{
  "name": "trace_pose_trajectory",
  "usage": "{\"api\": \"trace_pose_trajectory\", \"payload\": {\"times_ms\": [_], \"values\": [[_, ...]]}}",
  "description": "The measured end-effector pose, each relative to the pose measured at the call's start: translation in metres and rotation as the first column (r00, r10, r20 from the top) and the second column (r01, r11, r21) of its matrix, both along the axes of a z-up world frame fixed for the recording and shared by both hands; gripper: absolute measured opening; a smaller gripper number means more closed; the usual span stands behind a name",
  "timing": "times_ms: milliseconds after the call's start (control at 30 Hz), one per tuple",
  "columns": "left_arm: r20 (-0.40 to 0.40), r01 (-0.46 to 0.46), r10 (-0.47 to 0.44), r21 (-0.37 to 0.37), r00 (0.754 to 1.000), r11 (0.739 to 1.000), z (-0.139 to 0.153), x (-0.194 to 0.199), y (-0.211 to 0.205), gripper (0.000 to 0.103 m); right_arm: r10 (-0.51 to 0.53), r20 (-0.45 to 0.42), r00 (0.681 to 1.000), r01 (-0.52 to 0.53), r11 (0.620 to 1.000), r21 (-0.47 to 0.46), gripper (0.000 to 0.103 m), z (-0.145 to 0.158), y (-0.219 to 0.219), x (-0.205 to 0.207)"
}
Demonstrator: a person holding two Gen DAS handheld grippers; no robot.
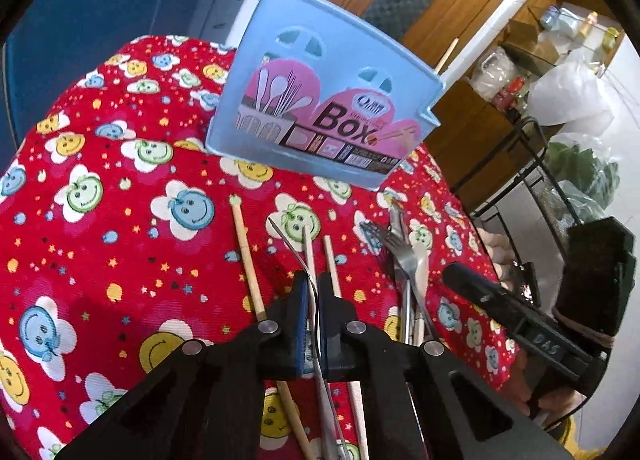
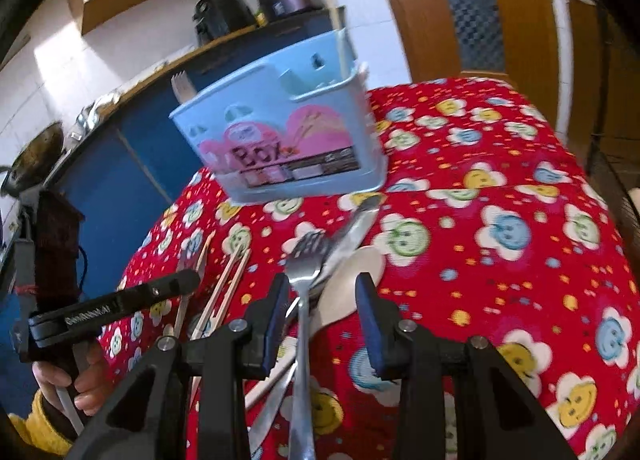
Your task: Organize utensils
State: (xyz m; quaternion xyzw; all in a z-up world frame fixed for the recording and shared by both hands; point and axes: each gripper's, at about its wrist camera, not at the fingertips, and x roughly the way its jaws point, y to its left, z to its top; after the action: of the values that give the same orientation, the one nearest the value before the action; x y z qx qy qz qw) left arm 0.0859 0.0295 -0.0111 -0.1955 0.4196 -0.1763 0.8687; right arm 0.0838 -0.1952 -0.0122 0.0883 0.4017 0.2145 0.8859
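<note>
A light blue utensil box (image 1: 320, 99) stands on the red smiley tablecloth (image 1: 100, 219); it also shows in the right wrist view (image 2: 288, 139), with a wooden fork and a chopstick in it. My left gripper (image 1: 314, 284) is shut on a thin metal utensil (image 1: 298, 256), seen edge-on and curving up between the pads. Wooden chopsticks (image 1: 248, 260) lie beside it. My right gripper (image 2: 322, 288) is open above a metal fork (image 2: 306, 264), a knife (image 2: 356, 227) and a pale spoon (image 2: 352, 280) in a pile (image 1: 404, 256).
The table edge drops off at the right of the left wrist view, by a black wire rack (image 1: 532, 187). A blue counter (image 2: 132, 163) with pots runs behind the table. A wooden door (image 2: 460, 7) stands beyond.
</note>
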Motion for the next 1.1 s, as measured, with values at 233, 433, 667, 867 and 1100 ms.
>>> {"api": "trace_pose_trajectory", "payload": {"times_ms": [233, 433, 667, 867, 1100], "values": [[0.038, 0.000, 0.001, -0.007, 0.999, 1.000, 0.010, -0.005, 0.007, 0.004, 0.071, -0.057, 0.996, -0.072, 0.997, -0.019, 0.037, -0.007, 0.015, 0.023], [0.065, -0.011, 0.011, -0.003, 0.998, 1.000, 0.015, -0.009, 0.013, 0.004, 0.121, -0.091, 0.988, -0.125, 0.992, -0.033, 0.037, -0.005, 0.025, 0.037], [0.071, -0.021, 0.021, -0.011, 0.997, 1.000, 0.017, -0.009, 0.018, 0.004, 0.170, -0.150, 0.974, -0.178, 0.983, -0.040, 0.020, -0.003, 0.034, 0.045], [0.072, -0.026, 0.027, -0.010, 0.997, 1.000, 0.016, -0.009, 0.020, 0.004, 0.171, -0.249, 0.953, -0.191, 0.980, -0.055, 0.013, -0.010, 0.046, 0.058], [0.081, -0.035, 0.036, -0.006, 0.996, 0.999, 0.019, -0.010, 0.025, 0.004, 0.137, -0.316, 0.939, -0.164, 0.985, -0.061, 0.009, -0.016, 0.051, 0.071]]}}
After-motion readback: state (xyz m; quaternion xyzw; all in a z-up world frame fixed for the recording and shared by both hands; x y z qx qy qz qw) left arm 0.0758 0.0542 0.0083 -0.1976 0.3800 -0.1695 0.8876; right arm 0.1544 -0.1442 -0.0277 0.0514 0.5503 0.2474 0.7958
